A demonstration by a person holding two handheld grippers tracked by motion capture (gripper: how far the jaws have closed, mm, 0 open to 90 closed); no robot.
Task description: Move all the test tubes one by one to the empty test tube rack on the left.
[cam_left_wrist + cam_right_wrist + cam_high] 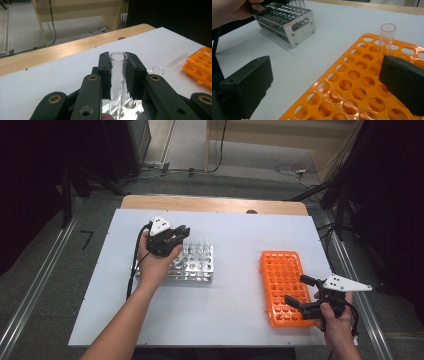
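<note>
Clearly a tube transfer btw racks: the left gripper [117, 75] has its black jaws pinched on a clear glass test tube [118, 72], gripping just below the rim, w/ the tube upright over the metal rack [196, 264]. Holding near the top prob. keeps the tube vertical so it clears the rack holes cleanly; its lower end sits right at the shiny rack top, so I can't tell if it's fully out. More tube rims [158, 70] stand just beside it in the same rack.

Well to the right of the metal rack lies the orange rack [281, 285], flat on the white table sheet [235, 310]. The right gripper [299, 291] hovers over the orange rack's near-right part, jaws spread wide, nothing btw them, likely parked or steadying. One tube [385, 42] already stands upright in an orange-rack hole, far side from the metal rack.

Materials: metal rack is polished, boxy, perforated w/ slotted sides; orange rack is glossy moulded plastic w/ a grid of round holes; tubes are thin, transparent, cylindrical w/ faint printed marks; jaw pads look matte, rubbery, slightly rough.
</note>
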